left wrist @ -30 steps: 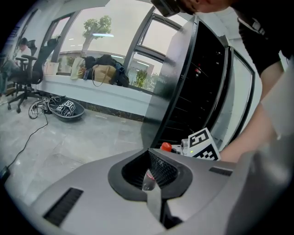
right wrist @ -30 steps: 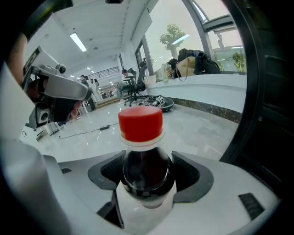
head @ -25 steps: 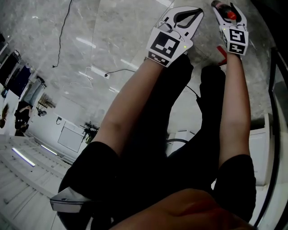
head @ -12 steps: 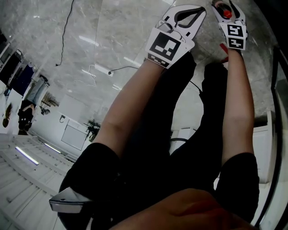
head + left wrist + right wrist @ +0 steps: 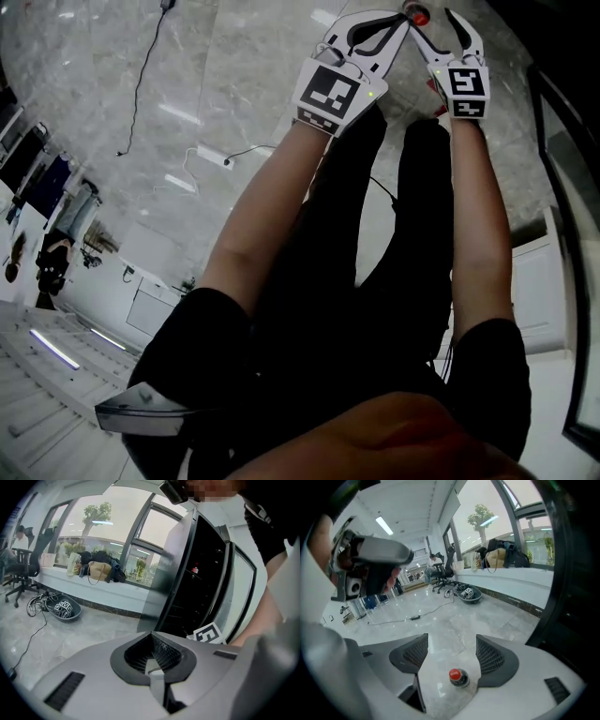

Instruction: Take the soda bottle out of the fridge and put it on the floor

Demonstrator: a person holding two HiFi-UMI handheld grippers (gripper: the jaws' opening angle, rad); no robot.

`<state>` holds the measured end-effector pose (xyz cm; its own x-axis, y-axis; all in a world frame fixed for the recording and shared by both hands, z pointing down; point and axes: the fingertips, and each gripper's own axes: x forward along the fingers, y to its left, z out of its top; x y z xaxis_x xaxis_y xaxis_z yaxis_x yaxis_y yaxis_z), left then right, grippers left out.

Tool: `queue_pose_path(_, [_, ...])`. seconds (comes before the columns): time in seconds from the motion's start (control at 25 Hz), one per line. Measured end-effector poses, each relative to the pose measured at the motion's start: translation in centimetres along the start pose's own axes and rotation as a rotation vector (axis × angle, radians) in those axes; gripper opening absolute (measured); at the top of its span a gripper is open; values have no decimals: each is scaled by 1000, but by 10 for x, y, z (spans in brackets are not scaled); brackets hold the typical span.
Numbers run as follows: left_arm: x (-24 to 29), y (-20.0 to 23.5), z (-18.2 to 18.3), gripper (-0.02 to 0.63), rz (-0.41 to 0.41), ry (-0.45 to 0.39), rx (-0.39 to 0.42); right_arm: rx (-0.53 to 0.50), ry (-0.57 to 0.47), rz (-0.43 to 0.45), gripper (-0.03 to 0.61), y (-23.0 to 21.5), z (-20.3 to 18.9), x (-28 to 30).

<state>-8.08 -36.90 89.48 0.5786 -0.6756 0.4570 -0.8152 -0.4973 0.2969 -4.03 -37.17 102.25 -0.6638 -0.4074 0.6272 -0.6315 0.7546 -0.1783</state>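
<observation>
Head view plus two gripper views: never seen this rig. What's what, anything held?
No robot: a person holds a two-jaw gripper in each hand. The head view is from a camera on their head, looking down past arms and legs to the marble floor. The other two cameras ride on the grippers, looking along the jaws. The left gripper is shut on nothing; a dark fridge stands beyond it. The right gripper is open; the soda bottle, red cap up, stands on the floor between its jaws, apparently ungripped.

Right hand-held gripper [image 5: 452, 638] jaws apart; soda bottle [image 5: 458, 677] upright on floor [image 5: 497, 616] between them.
</observation>
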Motion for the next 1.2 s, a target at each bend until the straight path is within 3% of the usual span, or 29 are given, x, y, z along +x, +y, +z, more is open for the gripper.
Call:
queue_pose_path(0.2, [-46,-58,77,0,-48,-8,-8,83,-131,-23,319,17,98,-127])
queue_pose_path(0.32, [-76,-111,145,0,-126,-30,-7,92,-233,-10,311,32,165,-219])
queue_pose_path(0.4, [-94,-154,195,1,-200,-53,33,96,-296,-9,204,43,209,-283])
queue_pose_path(0.52, [-123,-212,266,0,-301,-95,89,78,-380,-29,97,58,270,-372])
queue_pose_path(0.64, [-152,-260,328,2,-378,-149,133,36,-450,-87,16,66,322,-446])
queue_pose_path(0.72, [-171,-288,361,1,-416,-178,168,23,-486,-110,12,72,350,-487])
queue_pose_path(0.88, [-206,-324,400,2,-461,-206,235,10,-540,-111,12,90,391,-546])
queue_pose_path(1.08, [-224,-329,410,0,-487,-226,208,-6,-566,-100,12,104,392,-565])
queue_pose_path(1.2, [-241,-342,446,0,-493,-250,244,-44,-596,-112,12,111,421,-599])
